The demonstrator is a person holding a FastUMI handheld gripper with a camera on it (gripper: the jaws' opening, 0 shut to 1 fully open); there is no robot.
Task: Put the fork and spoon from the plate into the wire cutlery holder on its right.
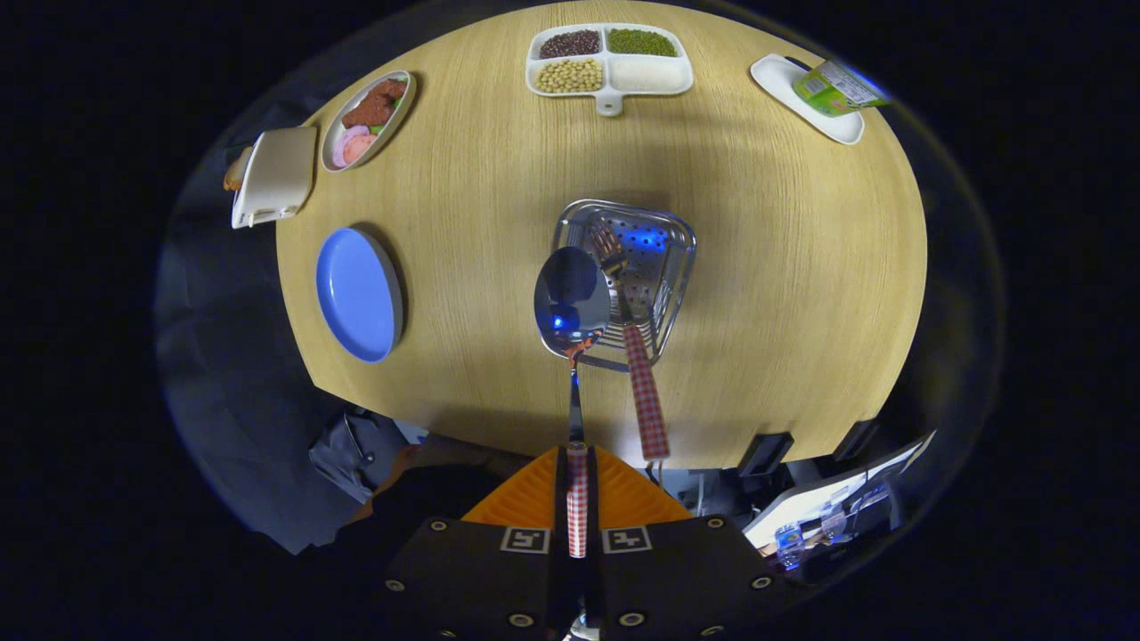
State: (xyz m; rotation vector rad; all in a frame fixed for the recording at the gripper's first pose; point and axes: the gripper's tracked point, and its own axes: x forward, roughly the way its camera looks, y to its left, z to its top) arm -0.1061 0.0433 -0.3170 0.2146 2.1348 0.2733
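Glossy mirror-like metal spoon (pixel 572 303); shiny perforated metal cutlery holder (pixel 655 258); matt wood-grain table (pixel 784 294); smooth blue plate (pixel 356 294) at centre left; ribbed orange fingers (pixel 525 499).

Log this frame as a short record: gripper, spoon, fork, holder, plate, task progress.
gripper: shut on the spoon's checked handle
spoon: held, bowl over the holder's near left edge
fork: in the holder, handle leaning out toward the gripper
holder: on the table beyond the fingers
plate: blue, left of the holder, nothing on it
progress: fork placed, spoon not yet released
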